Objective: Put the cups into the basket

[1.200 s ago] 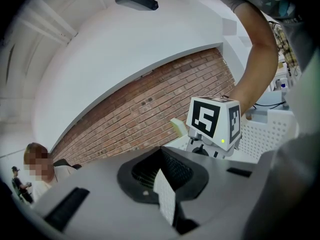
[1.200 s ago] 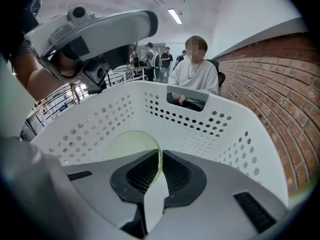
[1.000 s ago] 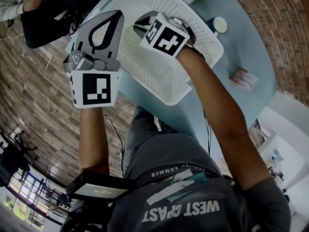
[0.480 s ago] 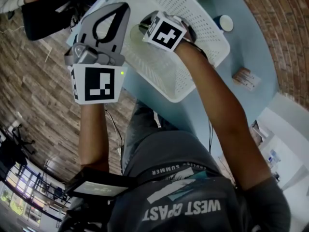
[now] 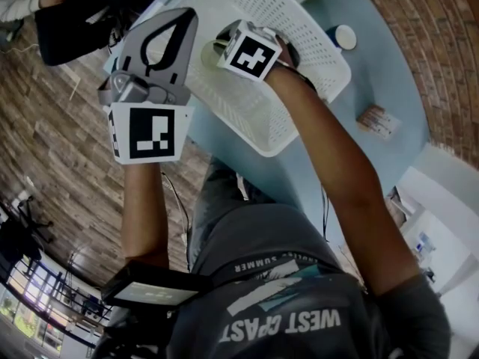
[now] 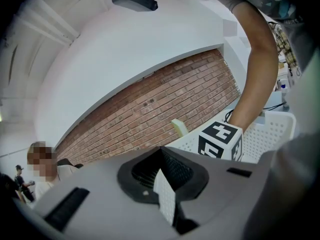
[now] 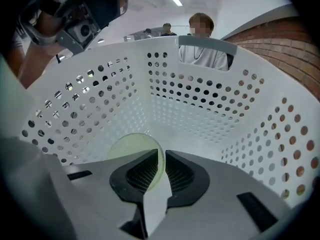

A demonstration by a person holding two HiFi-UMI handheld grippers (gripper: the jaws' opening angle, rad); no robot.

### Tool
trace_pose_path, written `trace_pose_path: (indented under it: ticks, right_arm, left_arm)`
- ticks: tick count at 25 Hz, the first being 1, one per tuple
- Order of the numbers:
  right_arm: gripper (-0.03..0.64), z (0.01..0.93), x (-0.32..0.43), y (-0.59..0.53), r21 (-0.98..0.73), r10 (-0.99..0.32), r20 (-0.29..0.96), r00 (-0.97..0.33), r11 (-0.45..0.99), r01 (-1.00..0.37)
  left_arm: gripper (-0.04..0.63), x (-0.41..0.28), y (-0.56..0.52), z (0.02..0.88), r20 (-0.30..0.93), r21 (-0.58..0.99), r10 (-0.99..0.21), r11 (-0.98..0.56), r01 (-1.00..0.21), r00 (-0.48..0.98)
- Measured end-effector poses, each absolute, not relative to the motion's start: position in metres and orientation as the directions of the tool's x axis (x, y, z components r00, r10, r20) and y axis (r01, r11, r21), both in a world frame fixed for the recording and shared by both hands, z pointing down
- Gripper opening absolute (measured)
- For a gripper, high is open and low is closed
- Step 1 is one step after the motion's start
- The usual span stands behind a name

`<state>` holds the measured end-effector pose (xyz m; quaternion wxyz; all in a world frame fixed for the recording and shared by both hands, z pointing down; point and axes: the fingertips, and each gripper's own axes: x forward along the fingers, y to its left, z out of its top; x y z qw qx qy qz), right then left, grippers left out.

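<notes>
Pale green cup (image 7: 125,151) was inside the white perforated basket (image 7: 200,99), its rim pinched between the jaws of the right gripper (image 7: 161,160). Left gripper (image 6: 161,154) hung just beside the basket, jaws pressed together on nothing.

Risk: the hold was on the thin rim only. The cup could slip, or roll against the basket wall if let go high.

A second, bluish cup (image 5: 343,36) sat beyond the basket on the light-blue table (image 5: 389,66). Plank floor (image 5: 67,148); brick wall (image 6: 165,99).

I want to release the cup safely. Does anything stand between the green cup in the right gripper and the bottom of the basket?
Nothing visible does. The right gripper is shut on the wall of the green cup, inside the walls of the white basket. The basket floor beyond the cup shows no other thing.
</notes>
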<state>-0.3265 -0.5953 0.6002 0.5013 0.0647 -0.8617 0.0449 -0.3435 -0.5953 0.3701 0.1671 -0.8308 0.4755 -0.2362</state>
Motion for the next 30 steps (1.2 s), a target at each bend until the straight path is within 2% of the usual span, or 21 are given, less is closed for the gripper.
trace_pose_path:
  ticks: [8,13,16,21,25,30]
  right_arm:
    - [0.051,0.581,-0.334,-0.601,0.043,-0.120,0.847,-0.517,0.986,-0.158]
    - [0.049,0.530,-0.339,-0.605,0.125,-0.218,0.786,-0.578,0.972,-0.197]
    - [0.046,0.476,-0.338,-0.601,0.155,-0.277,0.698,-0.661,0.959,-0.238]
    - [0.031,0.377,-0.319,-0.580,0.190,-0.346,0.479,-0.807,0.938,-0.289]
    - [0.031,0.311,-0.290,-0.550,0.266,-0.382,0.353,-0.854,0.916,-0.300]
    - [0.012,0.273,-0.272,-0.525,0.422,-0.436,0.250,-0.865,0.853,-0.308]
  left_arm:
    - [0.002,-0.347,-0.589,0.370,0.230,-0.511,-0.870,-0.489,-0.707,0.435]
    - [0.002,-0.345,-0.577,0.352,0.210,-0.522,-0.876,-0.476,-0.708,0.435]
    - [0.000,-0.338,-0.565,0.333,0.198,-0.531,-0.877,-0.471,-0.704,0.437]
    - [0.001,-0.318,-0.544,0.308,0.175,-0.538,-0.877,-0.466,-0.703,0.448]
    - [0.002,-0.299,-0.522,0.285,0.153,-0.547,-0.877,-0.460,-0.699,0.456]
    - [0.002,-0.300,-0.511,0.282,0.146,-0.547,-0.873,-0.464,-0.697,0.466]
